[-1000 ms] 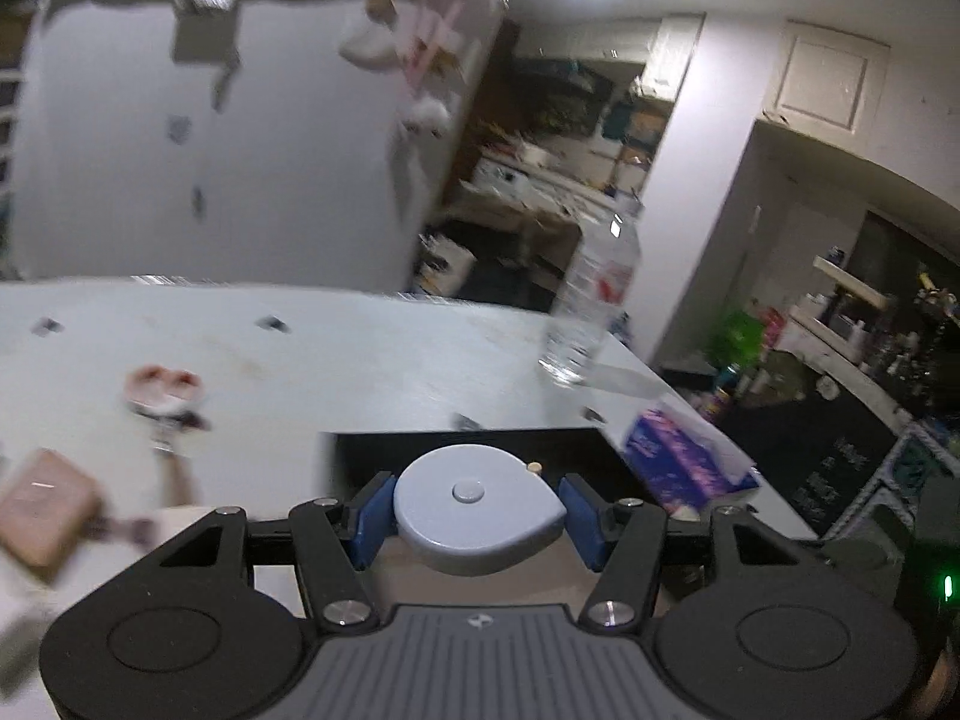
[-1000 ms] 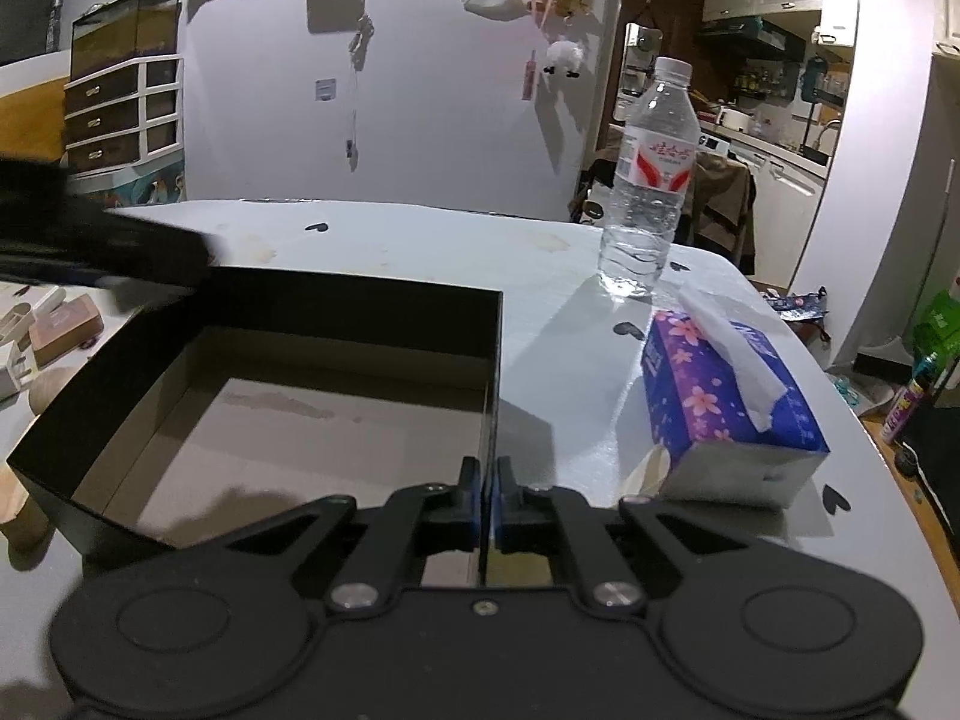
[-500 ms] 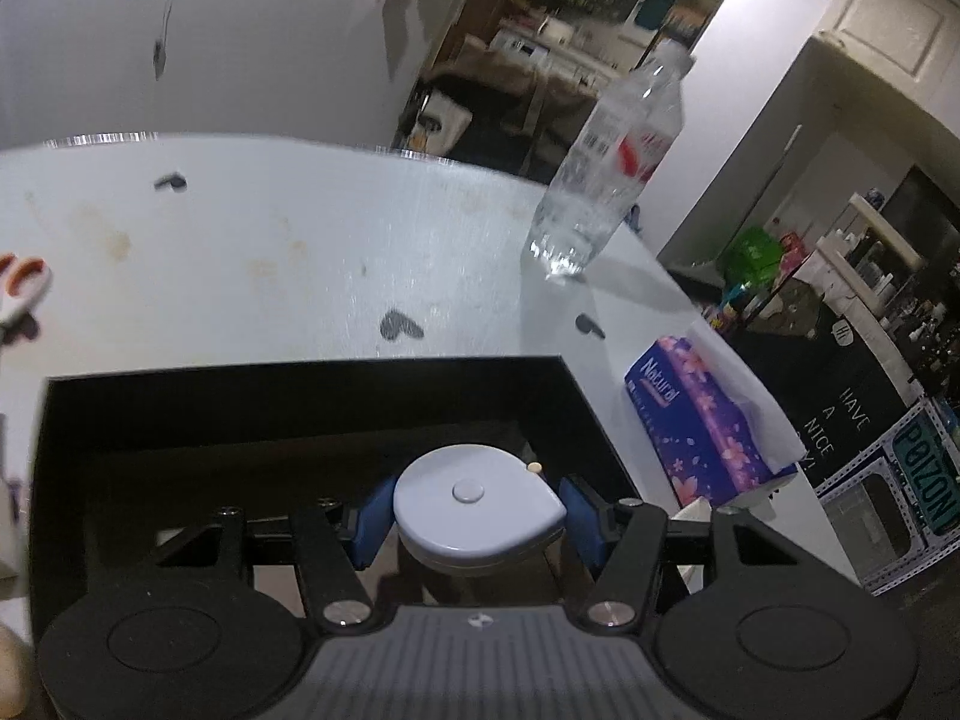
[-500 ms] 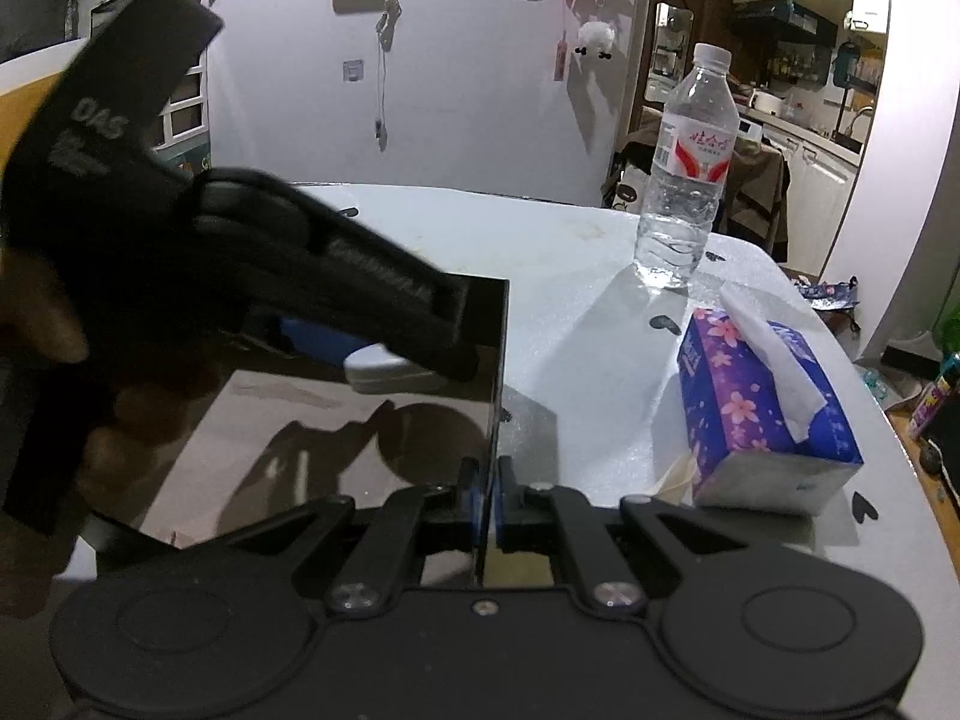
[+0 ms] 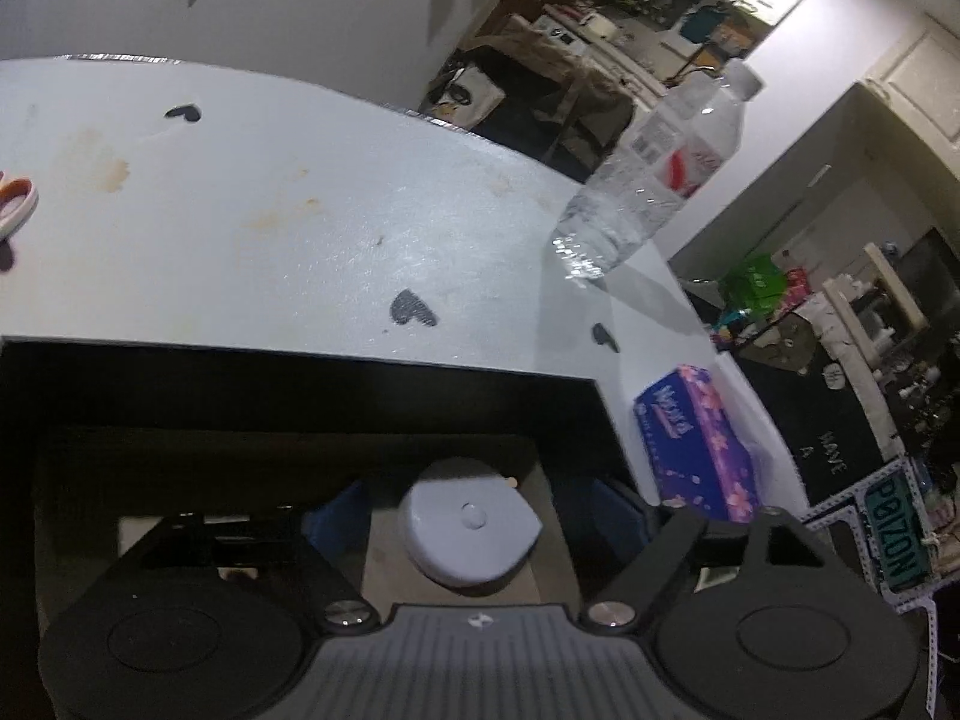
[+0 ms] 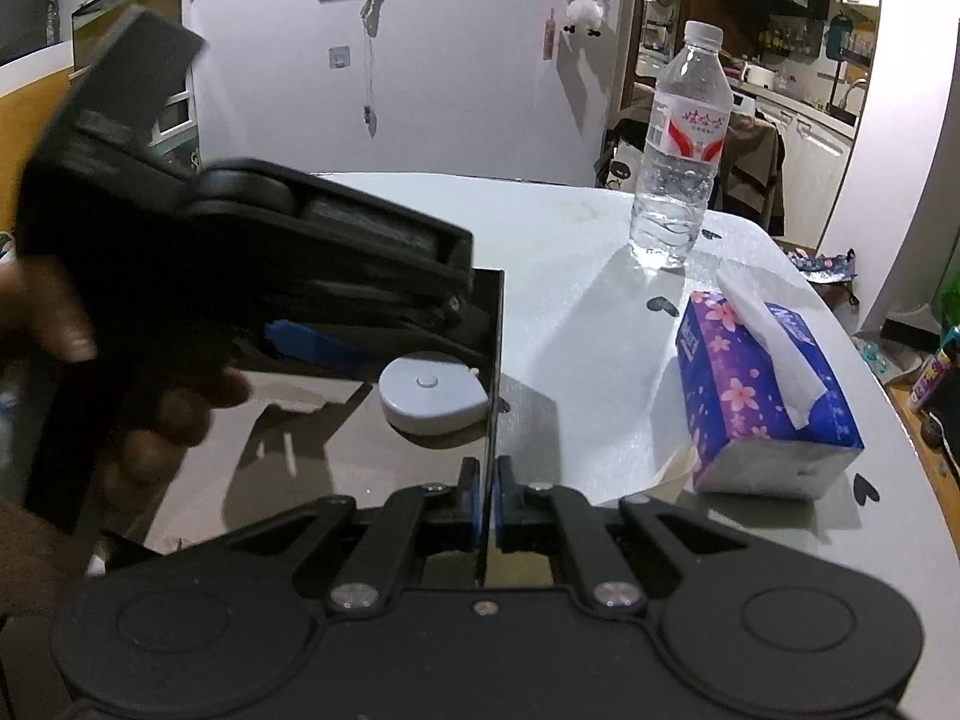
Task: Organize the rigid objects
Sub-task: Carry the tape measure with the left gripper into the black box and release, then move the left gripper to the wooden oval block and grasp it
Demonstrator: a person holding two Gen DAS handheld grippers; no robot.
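A pale grey teardrop-shaped tape measure (image 5: 469,529) lies on the floor of the black box (image 5: 360,396), near its right wall; it also shows in the right wrist view (image 6: 429,396). My left gripper (image 5: 474,510) is open, its blue pads (image 5: 336,507) apart on either side of the tape measure, not touching it. In the right wrist view the left gripper (image 6: 384,354) reaches down into the box. My right gripper (image 6: 487,507) is shut on the box's right wall (image 6: 495,360).
A water bottle (image 6: 681,156) stands at the table's far right. A purple tissue pack (image 6: 762,390) lies right of the box. Orange-handled scissors (image 5: 15,201) lie at the far left. The table edge (image 5: 750,396) runs along the right.
The left gripper carried the tape measure down into the box and opened, letting it go on the box floor. The right gripper stayed clamped on the box wall.
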